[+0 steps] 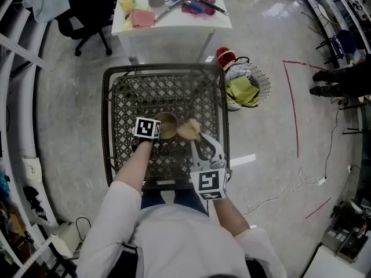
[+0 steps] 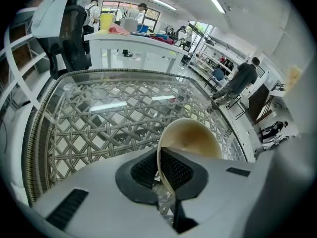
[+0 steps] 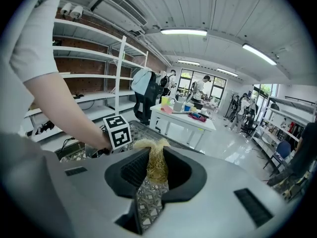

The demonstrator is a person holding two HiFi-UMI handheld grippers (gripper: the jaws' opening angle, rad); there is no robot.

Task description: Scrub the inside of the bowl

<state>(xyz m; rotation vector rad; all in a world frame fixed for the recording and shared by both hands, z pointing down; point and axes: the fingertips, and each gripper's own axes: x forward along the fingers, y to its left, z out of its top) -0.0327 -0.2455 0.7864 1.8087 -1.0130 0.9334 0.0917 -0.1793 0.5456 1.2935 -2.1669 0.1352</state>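
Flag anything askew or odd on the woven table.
The tan round bowl looks tipped, its rim pinched in the left gripper over the grey woven table. Nothing spilled or broken shows.

Left gripper (image 1: 157, 130) and right gripper (image 1: 195, 136) both have jaws clamped.

Grey glossy floor (image 1: 266, 172) surrounds the wicker bench (image 1: 162, 69). Beyond the wicker bench stands a white bench (image 1: 179, 26), with a black chair (image 1: 87, 13) beyond-left. A wire basket (image 1: 265, 80) sits just right of it, and red tape (image 1: 293, 109) farther right. Strip lights (image 3: 183, 32) glow overhead.
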